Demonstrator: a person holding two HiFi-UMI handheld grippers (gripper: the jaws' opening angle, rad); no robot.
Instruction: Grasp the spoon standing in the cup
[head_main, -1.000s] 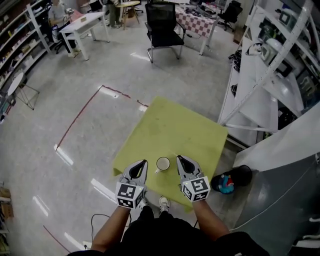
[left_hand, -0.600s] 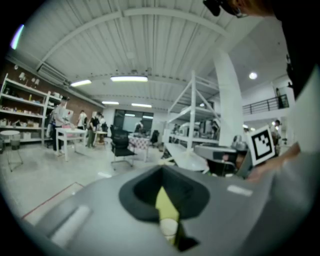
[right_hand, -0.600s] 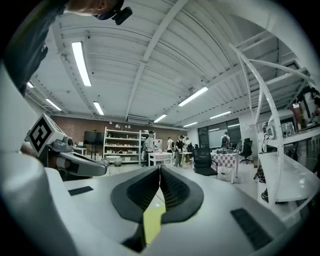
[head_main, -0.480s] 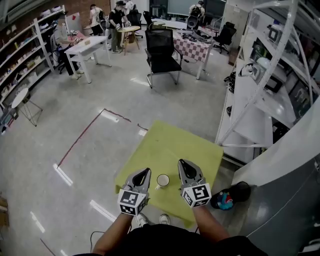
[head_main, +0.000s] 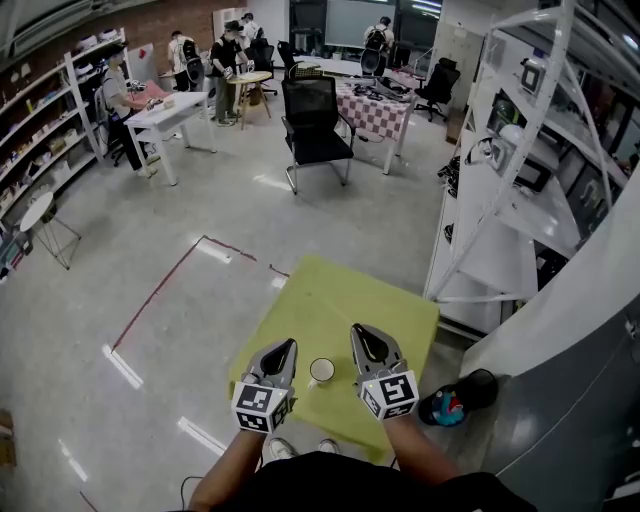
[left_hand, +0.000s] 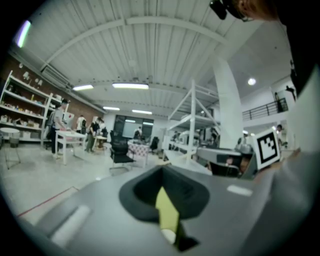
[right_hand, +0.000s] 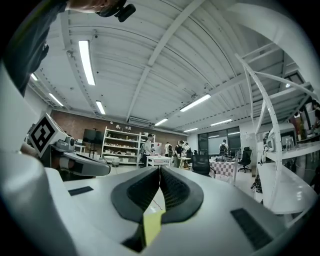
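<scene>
From the head view I have both tools up over the yellow-green table (head_main: 340, 300), side by side and pointing away from me. The left gripper (head_main: 284, 346) has its jaws closed together with nothing between them; its own view shows only a sliver of table colour below the meeting pads. The right gripper (head_main: 357, 331) is closed the same way, with its ribbed pads pressed tip to tip and nothing held. The white cup (head_main: 322, 370) sits on the table between the two grippers, a little back from their tips and below them, touching neither. The spoon (head_main: 311, 383) shows only as a small pale sliver at the cup's edge on the left gripper's side, too small for me to be sure of. Well ahead of both tips stands a black chair (head_main: 312, 120), and a white shelving rack (head_main: 500, 200) rises off to the right gripper's outer side.
</scene>
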